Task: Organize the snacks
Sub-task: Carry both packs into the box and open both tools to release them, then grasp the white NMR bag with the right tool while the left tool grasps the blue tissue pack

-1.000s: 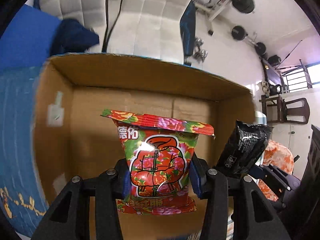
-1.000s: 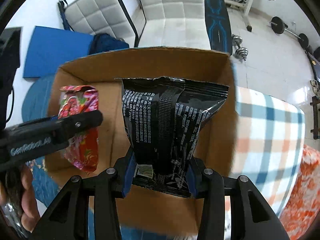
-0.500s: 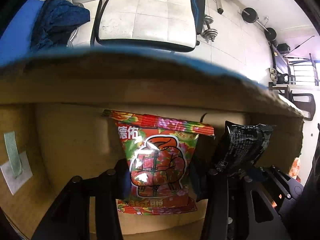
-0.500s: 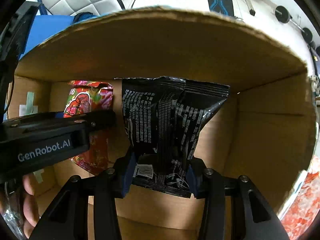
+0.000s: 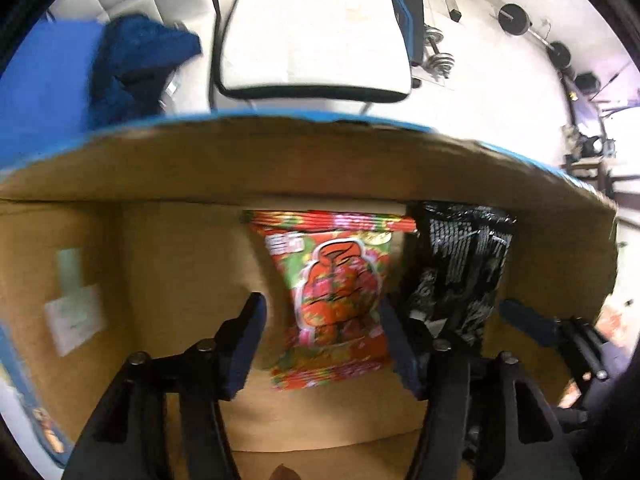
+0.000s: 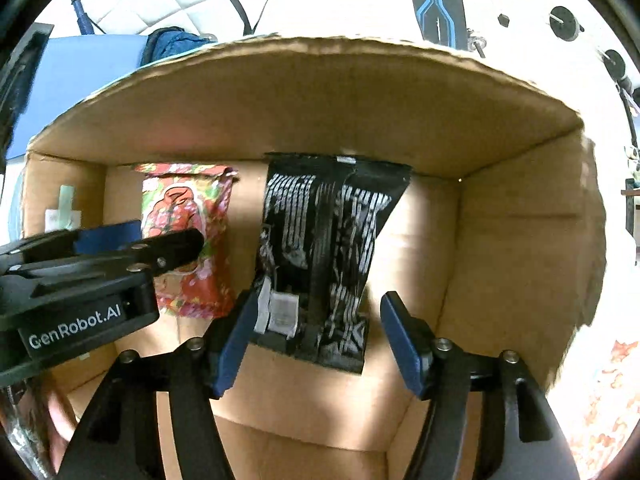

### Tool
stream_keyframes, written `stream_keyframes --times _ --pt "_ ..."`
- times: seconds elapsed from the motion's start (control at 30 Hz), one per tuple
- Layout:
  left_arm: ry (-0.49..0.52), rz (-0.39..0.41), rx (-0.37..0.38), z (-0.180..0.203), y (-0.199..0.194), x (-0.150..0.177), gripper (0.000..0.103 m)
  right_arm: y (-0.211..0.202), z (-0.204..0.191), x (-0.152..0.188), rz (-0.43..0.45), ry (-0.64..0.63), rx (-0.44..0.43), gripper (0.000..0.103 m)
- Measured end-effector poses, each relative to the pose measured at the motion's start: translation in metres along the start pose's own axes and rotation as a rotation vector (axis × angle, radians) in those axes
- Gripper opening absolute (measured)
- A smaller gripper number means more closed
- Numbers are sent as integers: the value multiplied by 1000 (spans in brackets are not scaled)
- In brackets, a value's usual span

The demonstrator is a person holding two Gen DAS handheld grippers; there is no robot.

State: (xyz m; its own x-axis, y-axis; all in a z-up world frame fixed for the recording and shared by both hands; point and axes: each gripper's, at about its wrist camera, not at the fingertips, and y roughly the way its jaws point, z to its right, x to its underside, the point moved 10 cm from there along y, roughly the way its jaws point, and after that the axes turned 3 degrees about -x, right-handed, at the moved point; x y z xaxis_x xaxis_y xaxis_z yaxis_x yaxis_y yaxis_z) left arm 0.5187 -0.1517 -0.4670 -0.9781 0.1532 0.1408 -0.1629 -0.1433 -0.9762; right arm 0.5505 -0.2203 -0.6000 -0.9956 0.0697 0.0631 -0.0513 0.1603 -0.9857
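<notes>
A red flowered snack bag (image 5: pixel 338 292) lies inside the cardboard box (image 5: pixel 280 164), between the spread fingers of my left gripper (image 5: pixel 324 344), which is open. Beside it on the right lies a black snack bag (image 5: pixel 460 272). In the right wrist view the black snack bag (image 6: pixel 324 256) rests on the box floor, and my right gripper (image 6: pixel 316 340) is open around its lower end. The red bag (image 6: pixel 188 236) sits left of it, partly behind the left gripper (image 6: pixel 132 248). The box wall (image 6: pixel 320 108) rises behind both.
A white padded chair (image 5: pixel 316 36) and a dark blue cloth (image 5: pixel 136 64) stand beyond the box. Weights (image 5: pixel 516 20) lie on the floor at the far right. A paper label (image 5: pixel 72 312) sticks to the box's left wall. A hand (image 6: pixel 52 440) shows at lower left.
Both grippers have opened and let go of their bags, which now lie on the box floor. The grippers have drawn back a little.
</notes>
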Motion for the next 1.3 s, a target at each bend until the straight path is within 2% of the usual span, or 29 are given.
stream_keyframes --times 0.07,0.1,0.23,0.3,0.4,0.47,0.53,0.67,0.73,0.8,0.93,1.3 --pt "28 35 -60 0 -11 4 70 -5 0 8 8 1 8 67" --pt "27 53 -74 0 -18 8 77 -7 -3 13 12 -3 10 69" --pt "6 119 -93 -5 -37 24 94 -27 -18 40 47 -16 28 80" --pt "5 153 -104 -6 -46 37 98 -36 -19 51 83 -14 34 85" --pt "1 215 -120 -9 -67 56 100 -49 -23 66 115 2 26 91" --pt "-9 249 -137 -8 -76 70 100 -56 -26 77 145 13 18 102" --pt "-9 274 -150 -18 -87 74 100 -66 -28 87 179 18 15 103" --pt "-1 346 -191 -33 -99 104 101 -86 -42 96 225 8 41 103" --pt "-6 380 -195 -46 -101 100 103 -94 -45 102 249 13 42 103" --pt "-9 438 -195 -47 -119 111 103 -106 -51 111 275 11 45 103" --pt "4 520 -218 -63 -142 102 103 -138 -65 134 321 15 59 103" --pt "99 655 -250 -52 -198 148 103 -198 -83 184 427 56 52 103"
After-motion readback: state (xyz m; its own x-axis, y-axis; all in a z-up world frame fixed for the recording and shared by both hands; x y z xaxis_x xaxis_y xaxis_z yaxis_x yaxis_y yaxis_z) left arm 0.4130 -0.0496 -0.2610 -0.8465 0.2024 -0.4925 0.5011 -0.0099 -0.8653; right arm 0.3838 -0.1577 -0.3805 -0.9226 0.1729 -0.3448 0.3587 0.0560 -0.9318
